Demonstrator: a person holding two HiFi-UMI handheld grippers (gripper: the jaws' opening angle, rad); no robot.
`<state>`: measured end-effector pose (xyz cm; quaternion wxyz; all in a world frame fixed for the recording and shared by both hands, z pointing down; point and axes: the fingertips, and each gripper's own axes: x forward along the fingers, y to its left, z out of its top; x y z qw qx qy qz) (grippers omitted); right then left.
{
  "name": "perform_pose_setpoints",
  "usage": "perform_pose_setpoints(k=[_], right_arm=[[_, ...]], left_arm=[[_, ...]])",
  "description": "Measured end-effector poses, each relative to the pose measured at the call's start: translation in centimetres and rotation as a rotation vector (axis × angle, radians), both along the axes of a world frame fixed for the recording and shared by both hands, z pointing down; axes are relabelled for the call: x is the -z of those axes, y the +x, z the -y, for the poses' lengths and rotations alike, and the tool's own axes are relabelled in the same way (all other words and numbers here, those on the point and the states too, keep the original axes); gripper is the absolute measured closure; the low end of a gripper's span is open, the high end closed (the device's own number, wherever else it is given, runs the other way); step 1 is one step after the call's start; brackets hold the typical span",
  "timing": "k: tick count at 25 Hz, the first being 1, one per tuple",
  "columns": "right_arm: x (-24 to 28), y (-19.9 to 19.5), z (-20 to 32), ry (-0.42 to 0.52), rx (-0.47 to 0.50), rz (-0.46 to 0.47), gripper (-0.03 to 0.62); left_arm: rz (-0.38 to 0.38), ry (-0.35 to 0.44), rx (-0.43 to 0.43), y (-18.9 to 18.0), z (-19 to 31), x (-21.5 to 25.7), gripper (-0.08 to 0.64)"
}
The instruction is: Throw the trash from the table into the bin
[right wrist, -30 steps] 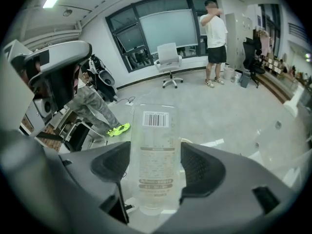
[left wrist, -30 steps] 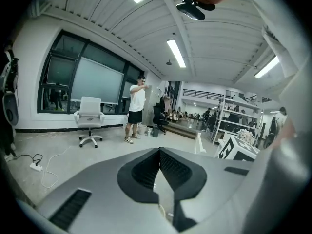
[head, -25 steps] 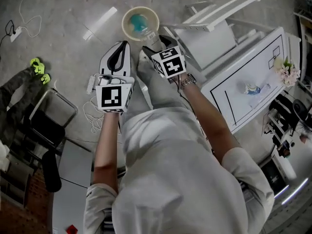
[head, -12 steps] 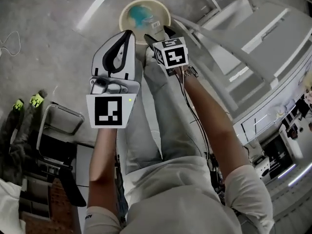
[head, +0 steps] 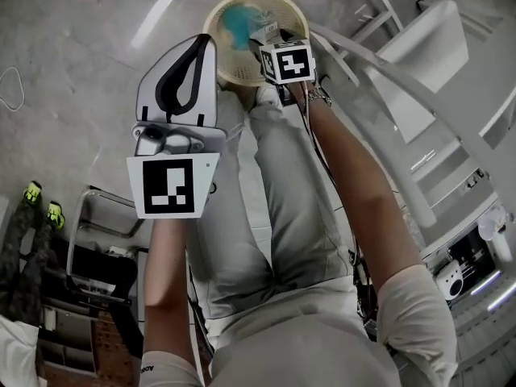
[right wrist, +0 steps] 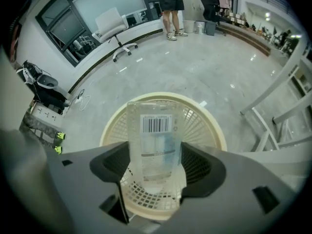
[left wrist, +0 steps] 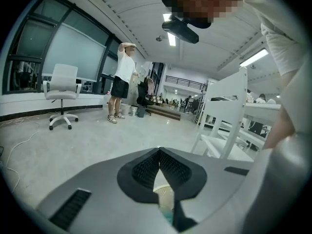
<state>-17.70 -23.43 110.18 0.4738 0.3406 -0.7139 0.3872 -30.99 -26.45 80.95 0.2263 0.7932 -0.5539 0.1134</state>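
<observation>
A cream mesh bin stands on the grey floor ahead of the person's knees, with something blue-green inside it. My right gripper points steeply down over the bin's mouth. In the right gripper view it is shut on a clear plastic bottle with a barcode label, and the bin lies directly beneath. My left gripper hovers just left of the bin, shut with nothing in it. Its black pads meet in the left gripper view, and the bin peeks through below them.
White chair and table frames crowd the right side close to the bin. A dark folding chair and gear sit at the left. Farther off, a person stands beside a white office chair.
Both grippers have come down toward the floor. The bin now looks larger and closer, and the right gripper with the bottle has moved from beside the bin to over its mouth.
</observation>
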Motion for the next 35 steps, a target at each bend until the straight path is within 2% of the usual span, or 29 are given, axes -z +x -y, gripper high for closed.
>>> perform_pose_setpoints(k=[3, 7, 14, 15, 17, 20, 21, 24, 29, 32, 35], right_arm=[[-1.4, 1.0, 0.5, -0.017, -0.034, 0.008, 0.256], [0.4, 1.7, 2.4, -0.002, 0.008, -0.040, 0.256], [2.1, -1.0, -1.8, -0.034, 0.066, 0.019, 0.262], [3.0, -0.9, -2.3, -0.030, 0.069, 0.020, 0.289], [4.9, -0.1, -3.2, -0.006, 0.079, 0.008, 0.386], [7.9, 0.9, -3.7, 0.054, 0.097, 0.000, 0.566], [9.1, 0.9, -3.7, 0.073, 0.099, 0.008, 0.581], [14.9, 0.4, -3.5, 0.115, 0.081, 0.053, 0.581], [27.8, -0.6, -3.4, 0.203, -0.023, 0.218, 0.581], [37.1, -0.4, -3.6, 0.310, -0.053, 0.313, 0.581], [46.8, 0.6, -3.3, 0.460, -0.049, 0.376, 0.581]], left_arm=[[-0.005, 0.021, 0.013, 0.4, 0.3, -0.5, 0.554], [-0.016, 0.061, 0.031, 0.9, 1.5, 1.6, 0.554], [0.009, -0.010, 0.040, 0.1, -1.8, 2.0, 0.554], [0.007, -0.018, 0.043, 0.3, -2.4, 2.4, 0.554], [0.005, -0.033, 0.048, 0.9, -3.4, 3.6, 0.554], [0.018, -0.041, 0.048, 2.0, -4.4, 5.6, 0.554], [0.022, -0.036, 0.049, 2.1, -4.5, 6.6, 0.554], [0.019, -0.006, 0.065, 2.1, -4.7, 11.3, 0.554], [0.007, 0.069, 0.067, 2.7, -5.0, 20.2, 0.554], [0.003, 0.114, 0.069, 3.7, -5.6, 25.4, 0.554], [0.004, 0.160, 0.076, 4.9, -6.2, 30.4, 0.554]])
